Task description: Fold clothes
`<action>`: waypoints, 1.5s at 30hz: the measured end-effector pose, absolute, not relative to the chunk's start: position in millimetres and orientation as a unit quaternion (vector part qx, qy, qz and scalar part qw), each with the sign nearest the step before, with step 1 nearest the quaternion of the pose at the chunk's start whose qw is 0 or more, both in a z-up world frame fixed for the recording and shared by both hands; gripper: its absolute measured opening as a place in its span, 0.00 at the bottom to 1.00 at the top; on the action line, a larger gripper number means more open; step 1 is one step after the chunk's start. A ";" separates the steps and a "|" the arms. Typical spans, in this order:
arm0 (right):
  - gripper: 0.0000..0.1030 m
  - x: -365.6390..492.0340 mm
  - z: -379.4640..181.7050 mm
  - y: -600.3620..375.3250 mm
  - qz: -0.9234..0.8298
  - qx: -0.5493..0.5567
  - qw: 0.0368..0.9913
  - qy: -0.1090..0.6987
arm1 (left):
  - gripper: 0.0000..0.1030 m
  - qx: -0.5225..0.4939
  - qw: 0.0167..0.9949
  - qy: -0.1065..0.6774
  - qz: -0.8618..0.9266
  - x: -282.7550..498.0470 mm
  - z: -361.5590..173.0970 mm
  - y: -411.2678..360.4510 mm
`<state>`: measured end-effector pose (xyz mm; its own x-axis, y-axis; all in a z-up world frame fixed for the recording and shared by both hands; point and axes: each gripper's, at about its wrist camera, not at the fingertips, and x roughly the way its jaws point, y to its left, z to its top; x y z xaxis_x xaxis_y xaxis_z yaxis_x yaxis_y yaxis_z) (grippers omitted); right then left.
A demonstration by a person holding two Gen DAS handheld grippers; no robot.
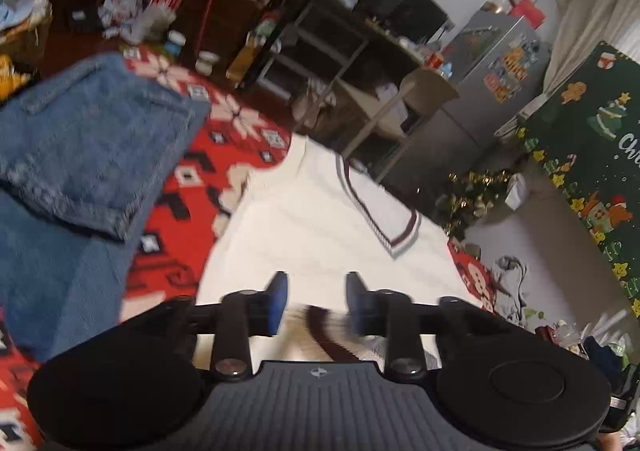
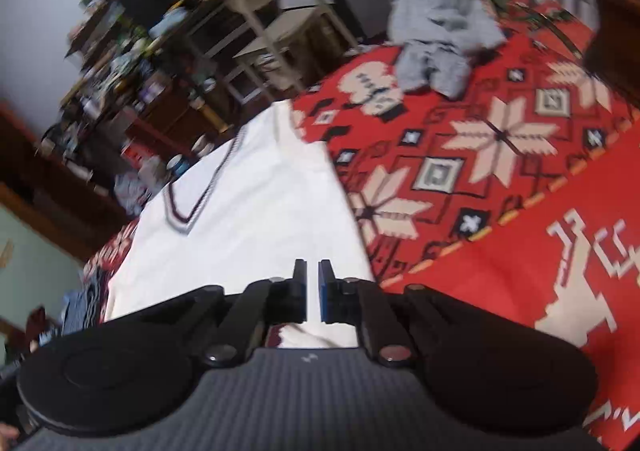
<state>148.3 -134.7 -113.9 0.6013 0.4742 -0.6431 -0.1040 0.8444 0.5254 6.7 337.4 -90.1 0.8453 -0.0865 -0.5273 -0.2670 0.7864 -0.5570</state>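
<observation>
Blue jeans (image 1: 92, 147) in left view only

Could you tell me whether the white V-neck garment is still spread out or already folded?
Spread out, not yet folded: the white V-neck garment lies flat on the red patterned blanket, its striped neckline fully visible in both wrist views.

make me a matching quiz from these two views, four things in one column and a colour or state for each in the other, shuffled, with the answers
Things:
1. white sweater
2. jeans
3. grey garment
4. left gripper

Colour or state:
A. crumpled in a heap on the red blanket
B. fingers spread apart over a hem
C. spread flat, dark-striped V-neck showing
D. blue denim, folded

Pairs: 1-C, 2-D, 3-A, 4-B
</observation>
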 end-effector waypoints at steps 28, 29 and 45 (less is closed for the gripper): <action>0.73 108.7 -112.6 -52.5 0.261 -0.140 0.884 0.363 | 0.36 -0.154 0.920 0.361 0.007 26.5 -112.1 312.6; 0.73 109.3 -113.2 -52.9 0.262 -0.136 0.883 0.365 | 0.36 -0.155 0.918 0.365 0.007 27.6 -113.8 312.9; 0.08 115.3 -115.9 -57.8 0.269 -0.089 0.875 0.392 | 0.17 -0.164 0.906 0.388 0.031 30.8 -124.8 320.6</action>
